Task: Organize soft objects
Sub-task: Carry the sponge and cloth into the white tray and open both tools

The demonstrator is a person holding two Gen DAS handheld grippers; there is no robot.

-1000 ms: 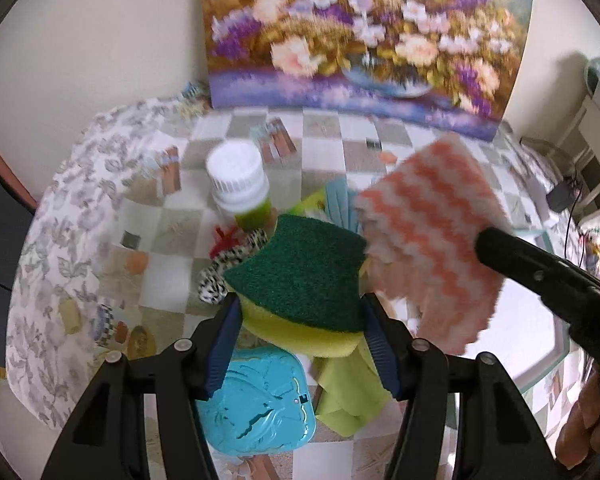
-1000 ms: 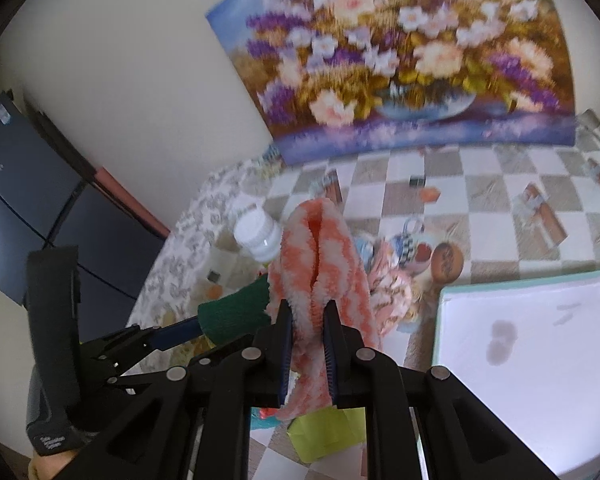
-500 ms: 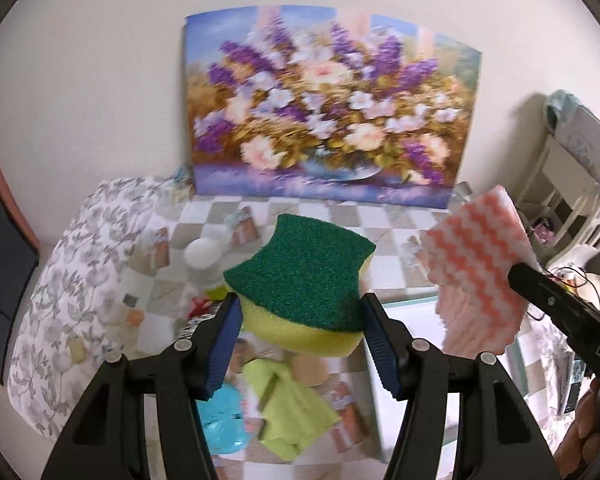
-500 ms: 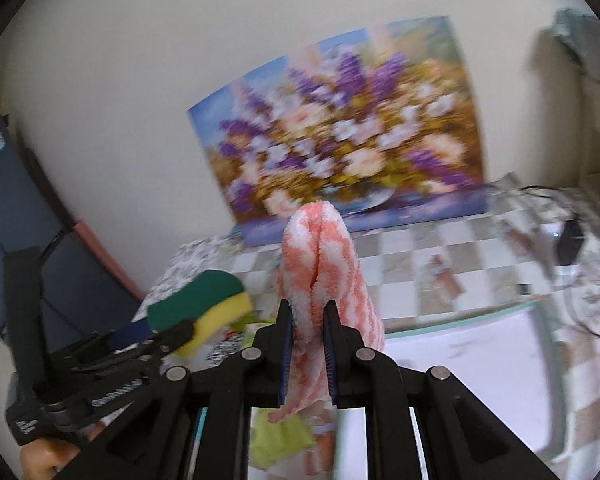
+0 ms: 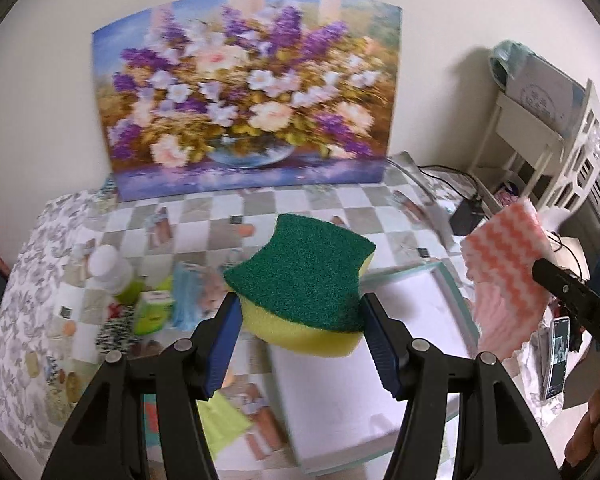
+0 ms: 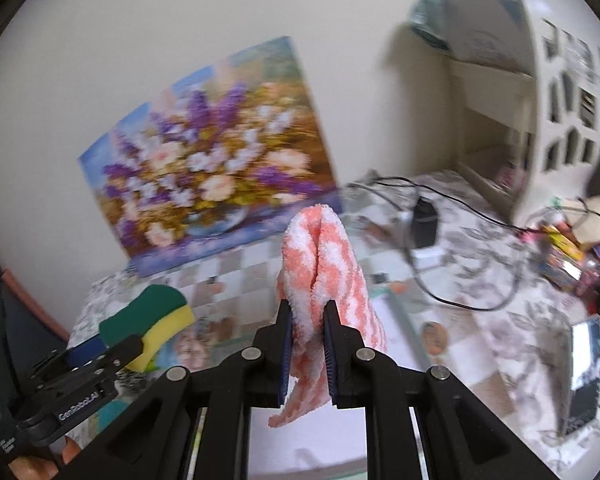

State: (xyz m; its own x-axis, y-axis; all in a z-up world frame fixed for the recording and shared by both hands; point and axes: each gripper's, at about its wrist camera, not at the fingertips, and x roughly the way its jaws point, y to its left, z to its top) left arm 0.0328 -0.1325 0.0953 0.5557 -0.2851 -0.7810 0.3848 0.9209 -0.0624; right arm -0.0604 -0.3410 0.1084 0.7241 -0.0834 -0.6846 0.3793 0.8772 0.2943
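Note:
My left gripper (image 5: 300, 320) is shut on a green-and-yellow sponge (image 5: 300, 276) and holds it in the air above the near left part of a white tray (image 5: 420, 292). My right gripper (image 6: 308, 320) is shut on an orange-and-white zigzag cloth (image 6: 324, 264) that hangs down between its jaws. The cloth also shows at the right of the left wrist view (image 5: 504, 272). The sponge shows at the left of the right wrist view (image 6: 148, 320). A yellow-green cloth (image 5: 224, 424) lies on the table below my left gripper.
A flower painting (image 5: 248, 92) leans on the wall behind the checkered table (image 5: 300, 200). A white-capped bottle (image 5: 108, 268), a green carton (image 5: 152, 312) and a blue cloth (image 5: 188, 296) lie at the left. A white shelf (image 6: 532, 120), cables and a phone (image 6: 584, 376) are at the right.
Both grippers have moved right and forward with their loads. The sponge now hangs over the white tray's left part. The cloth has shifted further right.

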